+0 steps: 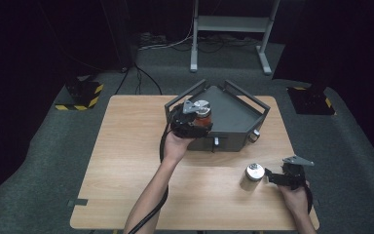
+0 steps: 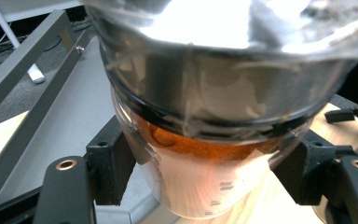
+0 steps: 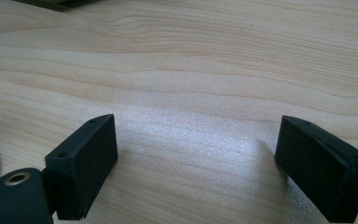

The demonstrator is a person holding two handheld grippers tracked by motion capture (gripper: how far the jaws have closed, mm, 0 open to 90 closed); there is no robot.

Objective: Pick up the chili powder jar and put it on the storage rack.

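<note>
The wooden counter (image 1: 126, 161) is filling the middle of the high view, standing on grey carpet with a dark background behind it. At its far edge, just right of the centre of the frame, a grey metal tray (image 1: 233, 114) with railed sides is sitting cornerwise.

Over the tray's left corner, the left claw (image 1: 195, 122) is holding a glass jar (image 1: 203, 114) with a silver lid and an amber, orange-brown filling. In the left gripper view the jar (image 2: 205, 140) is taking up most of the frame, its lid toward the top, and the black pads (image 2: 114, 163) are pressing against the glass on both sides, so this claw is clamped on the jar. The tray's grey floor and rails are running along the left side of that view.

At the lower right of the high view, the right claw (image 1: 272, 176) is resting low over the counter, just beside a second jar (image 1: 252, 176) with a silver lid that is standing upright on the wood. In the right gripper view the two pads (image 3: 86, 163) are standing well apart with bare wood grain between them, gripping nothing.
</note>
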